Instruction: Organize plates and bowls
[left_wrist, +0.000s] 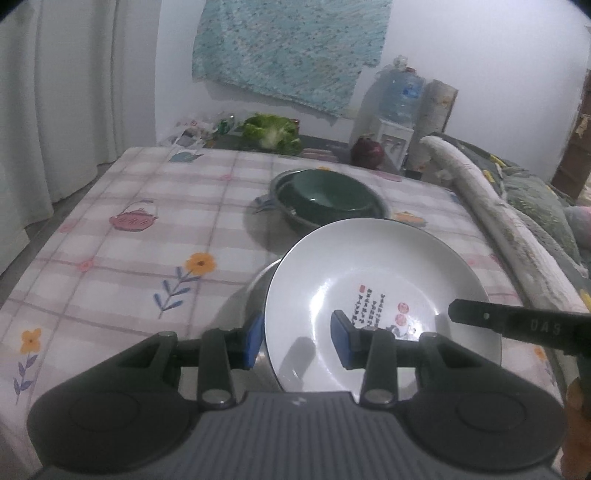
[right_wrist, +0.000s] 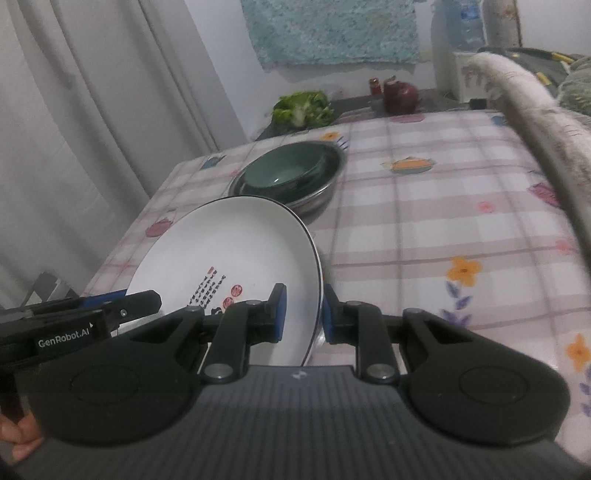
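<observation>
Between both grippers, a white plate is held above the checked tablecloth. The left gripper clamps its near-left rim; the right gripper clamps its right rim. Beyond the fingertips sit stacked green bowls.

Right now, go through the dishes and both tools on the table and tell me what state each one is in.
White plate: lifted, tilted, held at opposite rim edges.
Left tool: shut on the white plate's rim.
Right tool: shut on the white plate's rim.
Green bowl: upright, nested in the metal basin.
Metal basin: resting on the tablecloth, holding dishes.
</observation>
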